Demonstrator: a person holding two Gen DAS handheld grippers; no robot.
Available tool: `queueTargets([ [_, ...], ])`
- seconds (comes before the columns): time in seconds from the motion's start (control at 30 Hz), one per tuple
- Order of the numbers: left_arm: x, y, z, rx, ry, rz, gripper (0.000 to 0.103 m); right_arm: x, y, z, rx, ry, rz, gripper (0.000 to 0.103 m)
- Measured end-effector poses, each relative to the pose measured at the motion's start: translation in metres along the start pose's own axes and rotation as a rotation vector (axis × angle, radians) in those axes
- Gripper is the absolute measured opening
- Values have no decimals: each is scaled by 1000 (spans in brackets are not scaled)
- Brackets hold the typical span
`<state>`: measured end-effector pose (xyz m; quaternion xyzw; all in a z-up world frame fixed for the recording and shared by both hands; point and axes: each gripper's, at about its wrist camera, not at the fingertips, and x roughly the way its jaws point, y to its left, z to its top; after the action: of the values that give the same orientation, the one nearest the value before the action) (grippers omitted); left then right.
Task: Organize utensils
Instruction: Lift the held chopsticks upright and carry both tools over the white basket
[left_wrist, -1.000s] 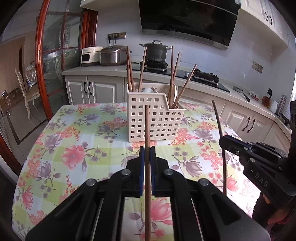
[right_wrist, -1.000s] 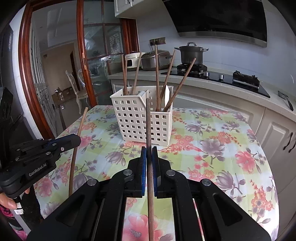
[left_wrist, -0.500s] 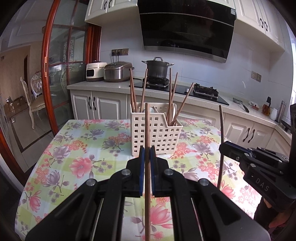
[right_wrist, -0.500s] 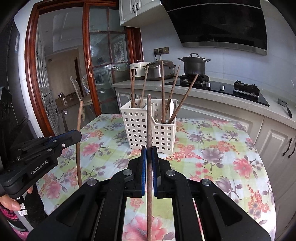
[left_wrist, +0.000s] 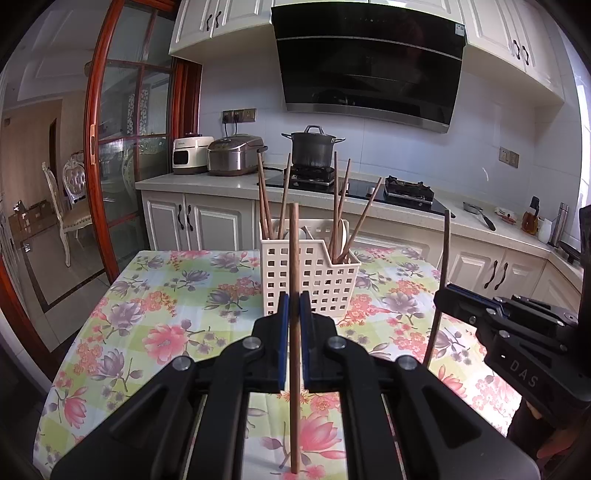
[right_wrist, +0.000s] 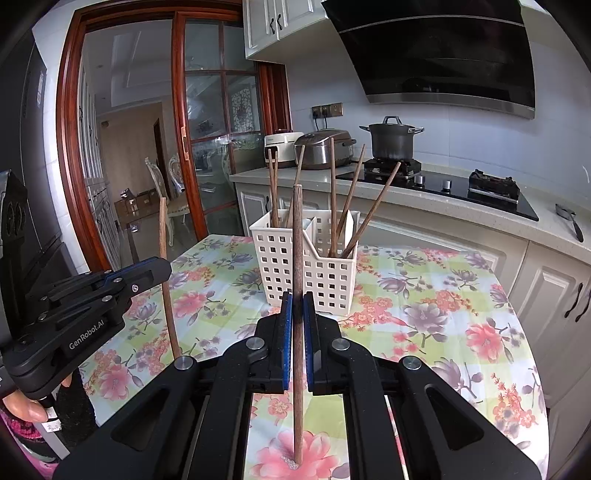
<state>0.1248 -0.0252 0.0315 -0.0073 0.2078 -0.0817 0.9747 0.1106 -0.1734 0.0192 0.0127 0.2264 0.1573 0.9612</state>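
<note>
A white perforated utensil basket (left_wrist: 310, 275) (right_wrist: 306, 266) stands on the floral table and holds several brown chopsticks upright. My left gripper (left_wrist: 294, 306) is shut on one wooden chopstick (left_wrist: 294, 258), held upright in front of the basket. It also shows in the right wrist view (right_wrist: 155, 271) at the left with its chopstick (right_wrist: 164, 266). My right gripper (right_wrist: 297, 308) is shut on another wooden chopstick (right_wrist: 297, 240), also upright. It shows in the left wrist view (left_wrist: 443, 295) at the right with its chopstick (left_wrist: 441, 280).
The table has a floral cloth (left_wrist: 166, 295). Behind it runs a kitchen counter (left_wrist: 221, 181) with a rice cooker (left_wrist: 234, 155), a pot on the stove (left_wrist: 314, 147) and a hood above. A glass sliding door (left_wrist: 110, 147) stands at the left.
Both grippers have risen and drawn back from the basket with their chopsticks. The basket looks smaller and lower in both views.
</note>
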Motion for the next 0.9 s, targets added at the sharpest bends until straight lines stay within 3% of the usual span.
queueTargets([
  [0.9,3,-1,17,39,-41,3,6,0,9,26,-33,-75,5,6],
])
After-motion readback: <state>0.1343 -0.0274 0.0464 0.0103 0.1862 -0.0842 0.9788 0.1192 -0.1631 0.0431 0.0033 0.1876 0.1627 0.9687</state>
